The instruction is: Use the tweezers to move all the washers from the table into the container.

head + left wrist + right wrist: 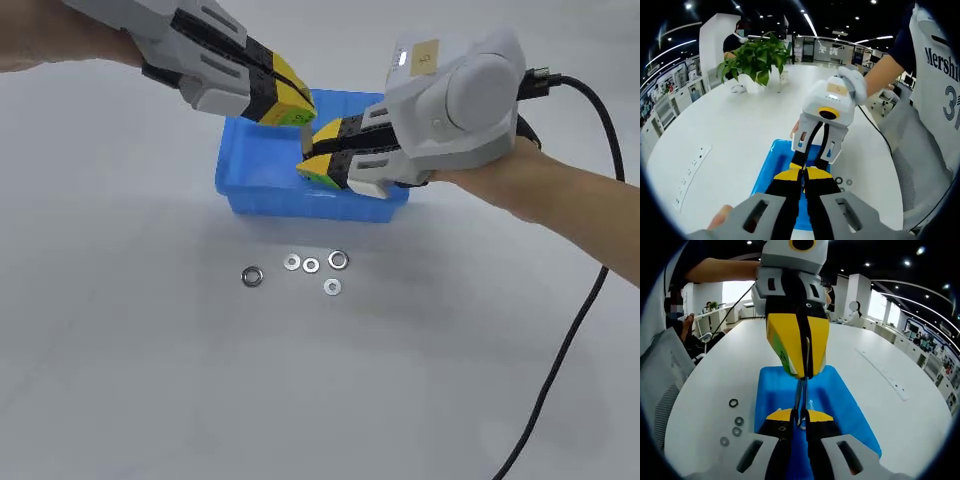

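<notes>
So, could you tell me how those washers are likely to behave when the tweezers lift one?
The washers lie flat on the smooth table, so one will probably slide unless an edge is caught. They look like small shiny metal rings: likely stiff, light, slippery in the tweezers. On edge, one might roll.

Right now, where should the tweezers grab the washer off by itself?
Pinch its rim, one tip in the hole, one outside, coming down from above. The washer lies flat on the table, so its edge is likely too low to catch sideways. Its left side is clear of the other washers.
</notes>
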